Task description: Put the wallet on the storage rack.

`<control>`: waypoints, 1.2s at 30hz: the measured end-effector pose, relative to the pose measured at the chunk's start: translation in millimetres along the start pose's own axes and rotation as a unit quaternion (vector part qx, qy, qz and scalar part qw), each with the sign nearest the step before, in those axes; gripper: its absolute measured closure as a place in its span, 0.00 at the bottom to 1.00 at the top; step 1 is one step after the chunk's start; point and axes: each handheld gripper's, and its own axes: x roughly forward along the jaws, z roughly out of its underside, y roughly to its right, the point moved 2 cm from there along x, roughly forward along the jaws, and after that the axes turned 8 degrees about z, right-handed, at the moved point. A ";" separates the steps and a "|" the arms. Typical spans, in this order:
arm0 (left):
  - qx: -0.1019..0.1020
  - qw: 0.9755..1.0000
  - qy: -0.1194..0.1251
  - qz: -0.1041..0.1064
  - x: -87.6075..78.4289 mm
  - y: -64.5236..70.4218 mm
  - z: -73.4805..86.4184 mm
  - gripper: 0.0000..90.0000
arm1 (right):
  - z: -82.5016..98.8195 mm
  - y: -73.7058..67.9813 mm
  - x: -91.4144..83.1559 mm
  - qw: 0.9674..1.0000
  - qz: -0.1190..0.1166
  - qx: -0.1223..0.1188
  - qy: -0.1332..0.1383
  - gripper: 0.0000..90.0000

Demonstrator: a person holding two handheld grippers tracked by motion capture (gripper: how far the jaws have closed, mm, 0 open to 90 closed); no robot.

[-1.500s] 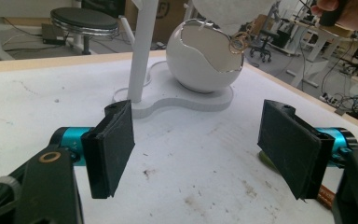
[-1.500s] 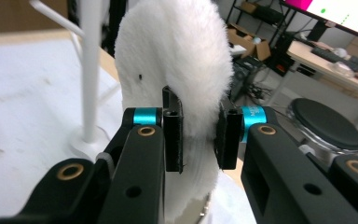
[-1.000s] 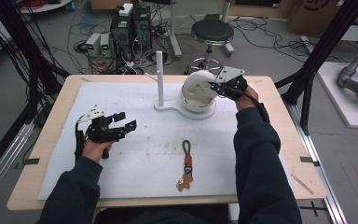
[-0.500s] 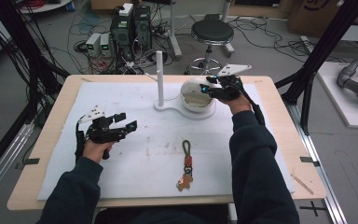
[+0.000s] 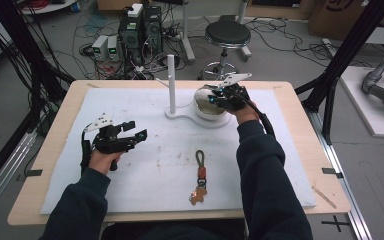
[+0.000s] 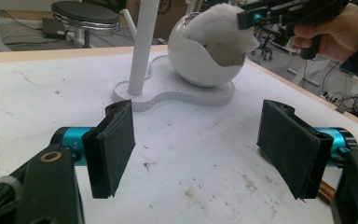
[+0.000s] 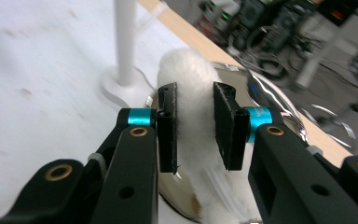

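high view: right gripper (image 5: 219,96) at white fluffy pad (image 5: 206,95) in the egg-shaped shell (image 5: 211,111) | left gripper view: left gripper (image 6: 200,149) wide open, empty | right gripper view: jaws just been closing, pad between them, contact unclear.

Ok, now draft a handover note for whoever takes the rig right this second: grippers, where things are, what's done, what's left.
Left gripper: open, holding nothing, low over the mat.
Right gripper: at the pod, jaws just been closing, with the fluff between the pads and seemingly pinched.
Things: the pod sits on the white stand beside its pole; the fluff is in the pod's opening. The keychain lies flat on the mat near the front edge, apart from both grippers.
Done: the fluff is gripped.
Left: probably finish handling the fluff; the keychain is untouched.
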 end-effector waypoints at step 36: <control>0.028 0.999 -0.002 -0.037 -7.0 -4.5 -0.5 0.22 | 129.3 -11.0 -99.5 0.989 0.037 0.142 -0.006 0.24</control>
